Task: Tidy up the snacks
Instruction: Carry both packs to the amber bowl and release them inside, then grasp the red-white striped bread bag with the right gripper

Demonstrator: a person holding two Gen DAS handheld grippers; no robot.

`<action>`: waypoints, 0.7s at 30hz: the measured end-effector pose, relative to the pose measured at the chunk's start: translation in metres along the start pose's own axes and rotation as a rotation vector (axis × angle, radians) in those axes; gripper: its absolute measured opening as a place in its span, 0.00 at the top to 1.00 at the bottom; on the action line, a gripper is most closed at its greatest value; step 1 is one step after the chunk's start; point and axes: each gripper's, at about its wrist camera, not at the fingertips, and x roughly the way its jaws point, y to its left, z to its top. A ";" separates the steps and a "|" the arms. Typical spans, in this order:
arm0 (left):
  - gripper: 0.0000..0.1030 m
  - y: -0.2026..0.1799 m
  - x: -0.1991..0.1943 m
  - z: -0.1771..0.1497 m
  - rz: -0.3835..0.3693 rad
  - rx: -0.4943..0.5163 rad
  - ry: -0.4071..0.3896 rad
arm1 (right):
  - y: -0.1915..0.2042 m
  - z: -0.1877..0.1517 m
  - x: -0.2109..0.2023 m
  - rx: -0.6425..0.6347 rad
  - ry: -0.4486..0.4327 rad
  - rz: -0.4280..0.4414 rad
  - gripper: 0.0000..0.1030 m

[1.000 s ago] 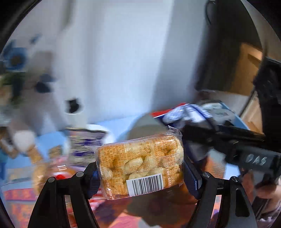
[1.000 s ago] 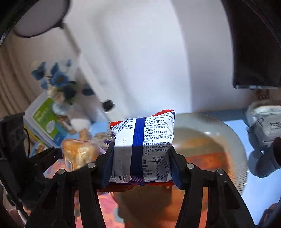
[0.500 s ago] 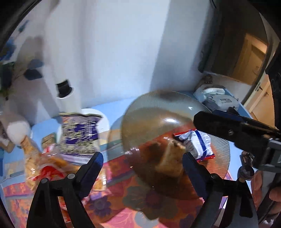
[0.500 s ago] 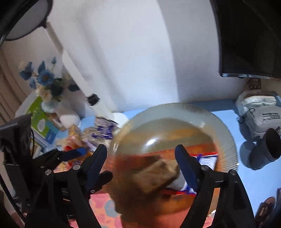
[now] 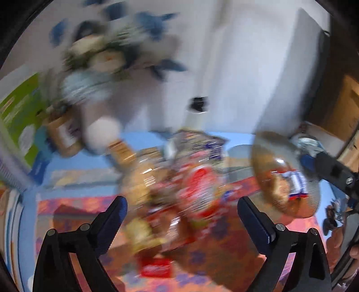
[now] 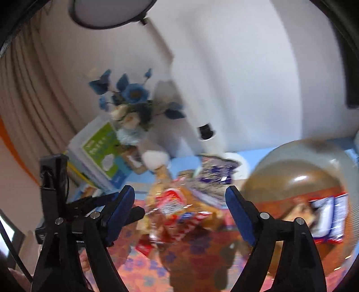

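We held both the left tongs (image 5: 180, 210) and right tongs (image 6: 179, 200) released and empty, aimed at the snack pile (image 6: 177, 202) on the bench at frame centre, between the right tongs' tips, the bowl (image 6: 298, 161) to its right.

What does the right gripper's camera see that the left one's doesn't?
Only the right wrist view shows the round lamp overhead and the beige curtain. Only the left wrist view shows the brown door at far right. Both share the blue flowers, the amber glass bowl holding two snack packs, and the blurred snack pile.
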 end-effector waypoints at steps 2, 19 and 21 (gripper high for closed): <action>0.04 0.022 0.000 -0.013 0.032 -0.032 0.012 | 0.006 -0.008 0.014 0.029 0.007 0.042 0.10; 0.04 0.051 0.055 -0.124 0.033 -0.176 0.100 | 0.035 -0.066 0.103 -0.233 -0.035 -0.144 0.00; 0.02 0.044 0.059 -0.124 0.065 -0.136 0.095 | 0.032 -0.067 0.112 -0.247 -0.036 -0.159 0.00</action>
